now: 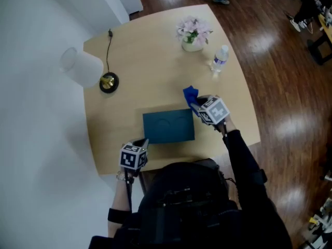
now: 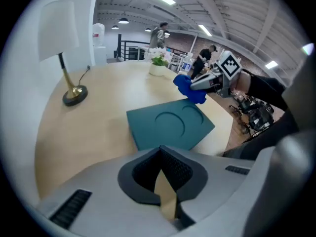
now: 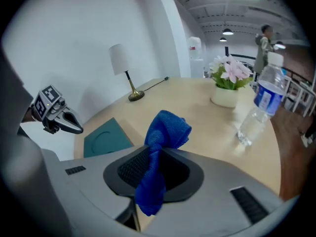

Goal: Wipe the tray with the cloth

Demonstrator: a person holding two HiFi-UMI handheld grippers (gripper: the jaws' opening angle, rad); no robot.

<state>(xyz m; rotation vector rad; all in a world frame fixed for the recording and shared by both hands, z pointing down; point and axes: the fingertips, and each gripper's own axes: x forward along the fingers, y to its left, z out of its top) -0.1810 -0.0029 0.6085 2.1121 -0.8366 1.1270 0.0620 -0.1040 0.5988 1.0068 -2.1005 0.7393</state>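
Note:
A dark teal tray (image 1: 168, 126) with round recesses lies flat near the front edge of the table. My right gripper (image 1: 196, 107) is shut on a blue cloth (image 1: 190, 94) and holds it in the air just off the tray's far right corner. In the right gripper view the cloth (image 3: 163, 142) bunches above the jaws and hangs down between them. My left gripper (image 1: 141, 145) hovers at the tray's near left corner, its jaws shut with nothing in them. The left gripper view shows the tray (image 2: 168, 125) ahead and the cloth (image 2: 190, 90) beyond it.
A white-shaded lamp (image 1: 80, 66) on a brass base (image 1: 108, 82) stands at the table's far left. A pot of pink flowers (image 1: 193, 35) and a water bottle (image 1: 220, 58) stand at the far right. Wooden floor surrounds the light wooden table (image 1: 140, 61).

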